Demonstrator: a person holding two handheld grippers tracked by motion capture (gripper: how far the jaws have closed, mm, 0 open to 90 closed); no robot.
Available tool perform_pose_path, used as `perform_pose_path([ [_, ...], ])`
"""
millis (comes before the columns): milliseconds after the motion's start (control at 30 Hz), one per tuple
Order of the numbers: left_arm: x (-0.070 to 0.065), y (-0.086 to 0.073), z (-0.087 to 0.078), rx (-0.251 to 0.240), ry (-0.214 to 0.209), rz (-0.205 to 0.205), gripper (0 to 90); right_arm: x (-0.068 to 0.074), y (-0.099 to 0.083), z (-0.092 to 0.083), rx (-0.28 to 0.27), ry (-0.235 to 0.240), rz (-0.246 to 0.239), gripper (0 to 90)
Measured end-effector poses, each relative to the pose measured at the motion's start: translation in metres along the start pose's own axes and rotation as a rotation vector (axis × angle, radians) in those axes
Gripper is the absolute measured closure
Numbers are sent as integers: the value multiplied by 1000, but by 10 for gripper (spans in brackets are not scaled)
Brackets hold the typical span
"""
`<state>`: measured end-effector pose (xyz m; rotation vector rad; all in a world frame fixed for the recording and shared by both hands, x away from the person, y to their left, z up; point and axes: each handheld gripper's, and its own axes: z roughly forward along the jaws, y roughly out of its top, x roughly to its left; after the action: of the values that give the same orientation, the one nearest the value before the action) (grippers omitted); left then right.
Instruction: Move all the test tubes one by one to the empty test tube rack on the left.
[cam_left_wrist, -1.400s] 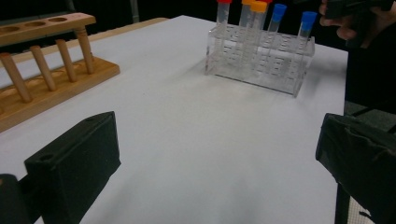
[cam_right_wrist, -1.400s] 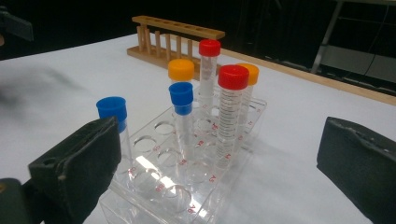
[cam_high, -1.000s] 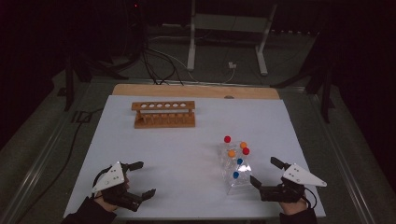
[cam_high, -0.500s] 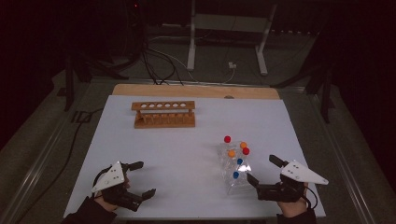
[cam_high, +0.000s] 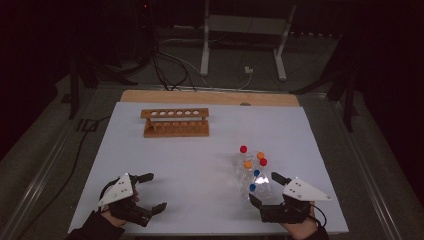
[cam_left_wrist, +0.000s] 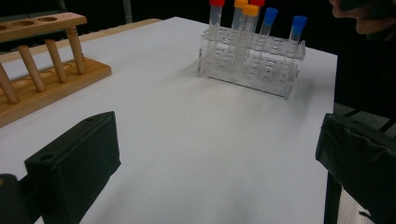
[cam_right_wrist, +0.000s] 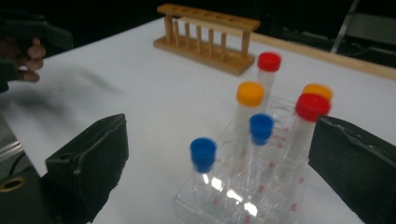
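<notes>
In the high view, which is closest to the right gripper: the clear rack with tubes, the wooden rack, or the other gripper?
1. Clear rack, just in front of the right gripper.
2. Left gripper, across the near edge.
3. Wooden rack, far back left.

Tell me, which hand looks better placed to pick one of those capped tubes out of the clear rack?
Probably the right. Its claw stands open right beside the clear rack, facing the nearest blue-capped tube. The left claw sits open across the table.

Each black tool (cam_high: 272, 192) carries a grey three-cornered plate; the person wears dark sleeves.
</notes>
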<state>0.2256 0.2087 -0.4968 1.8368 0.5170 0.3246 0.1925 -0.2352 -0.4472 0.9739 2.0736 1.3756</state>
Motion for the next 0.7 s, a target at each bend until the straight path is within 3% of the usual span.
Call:
perform_pose_path([
  [133,0,0,0,0,-3,-1,5,3,-2,3,33,-8,0,92],
  [167,0,0,0,0,-3,-2,5,4,-3,5,49,-15,0,152],
  [467,0,0,0,1,-6,-2,5,8,-5,12,143,-46,-2,297],
  [700,0,0,0,1,-8,-1,5,8,-7,18,236,-30,11,470],
])
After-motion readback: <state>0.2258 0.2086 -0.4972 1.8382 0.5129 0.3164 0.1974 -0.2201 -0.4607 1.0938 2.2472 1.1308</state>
